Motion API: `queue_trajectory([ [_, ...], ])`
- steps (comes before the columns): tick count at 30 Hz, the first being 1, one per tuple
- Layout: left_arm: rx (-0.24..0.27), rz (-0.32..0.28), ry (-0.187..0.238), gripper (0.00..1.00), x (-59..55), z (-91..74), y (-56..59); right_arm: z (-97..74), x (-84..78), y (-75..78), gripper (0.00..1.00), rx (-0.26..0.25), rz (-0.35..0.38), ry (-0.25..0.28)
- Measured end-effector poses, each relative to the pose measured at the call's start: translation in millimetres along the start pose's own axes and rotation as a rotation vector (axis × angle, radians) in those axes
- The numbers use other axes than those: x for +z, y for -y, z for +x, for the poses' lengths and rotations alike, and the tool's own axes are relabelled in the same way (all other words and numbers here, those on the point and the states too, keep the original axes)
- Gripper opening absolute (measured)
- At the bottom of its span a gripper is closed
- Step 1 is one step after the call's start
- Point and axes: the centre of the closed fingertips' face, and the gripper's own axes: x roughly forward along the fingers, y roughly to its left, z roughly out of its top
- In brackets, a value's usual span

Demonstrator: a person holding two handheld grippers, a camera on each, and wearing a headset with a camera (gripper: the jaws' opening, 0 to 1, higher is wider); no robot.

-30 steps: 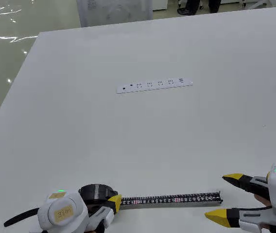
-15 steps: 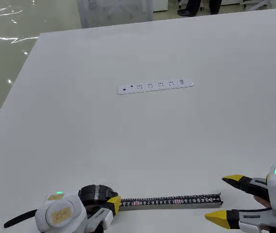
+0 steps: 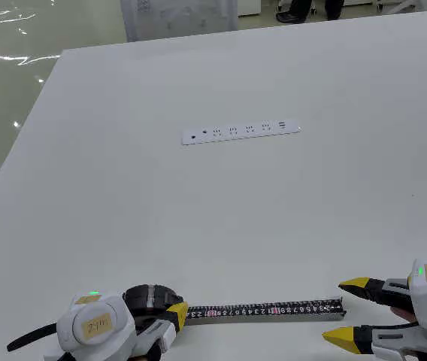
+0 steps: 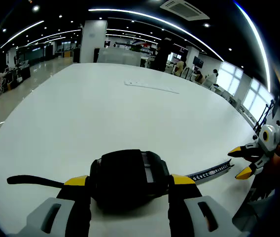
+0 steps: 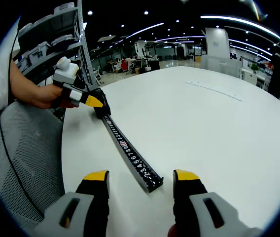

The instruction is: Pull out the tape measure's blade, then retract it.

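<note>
A black tape measure case (image 3: 152, 299) lies near the table's front edge, with my left gripper (image 3: 165, 316) shut on it. In the left gripper view the case (image 4: 130, 175) sits between the yellow-tipped jaws. Its dark blade (image 3: 266, 309) runs out flat to the right along the table. My right gripper (image 3: 346, 310) stands open at the blade's end, one jaw on each side, not touching it. The right gripper view has the blade (image 5: 125, 145) ending just ahead of my right gripper (image 5: 141, 176), with the left gripper (image 5: 88, 101) on the case at the far end.
A white power strip (image 3: 240, 131) lies flat on the white table (image 3: 198, 210) farther back. A black wrist strap (image 3: 29, 337) trails left from the case. A mesh chair (image 5: 21, 163) stands close to the table's near edge.
The right gripper has edged slightly closer to the blade's end. The tape case, the blade and the left gripper have stayed where they were.
</note>
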Motion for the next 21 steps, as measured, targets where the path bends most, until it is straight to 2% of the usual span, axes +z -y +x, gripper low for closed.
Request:
queue_trajectory([
  [4, 0.000, -0.001, -0.002, 0.61, -0.2, 0.0, -0.1, 0.6, -1.9, 1.7, 0.42, 0.021, -0.024, -0.002],
  [5, 0.000, -0.002, -0.002, 0.61, -0.2, -0.1, -0.1, 1.1, -5.3, 3.8, 0.40, 0.018, -0.048, -0.020],
  [11, 0.000, -0.002, -0.001, 0.61, -0.2, -0.5, -0.2, 2.8, -8.2, 3.5, 0.33, 0.044, -0.070, -0.020],
  [21, 0.001, -0.003, -0.001, 0.61, -0.3, -0.6, -0.8, 4.6, -13.4, 9.0, 0.26, 0.048, -0.100, -0.023],
])
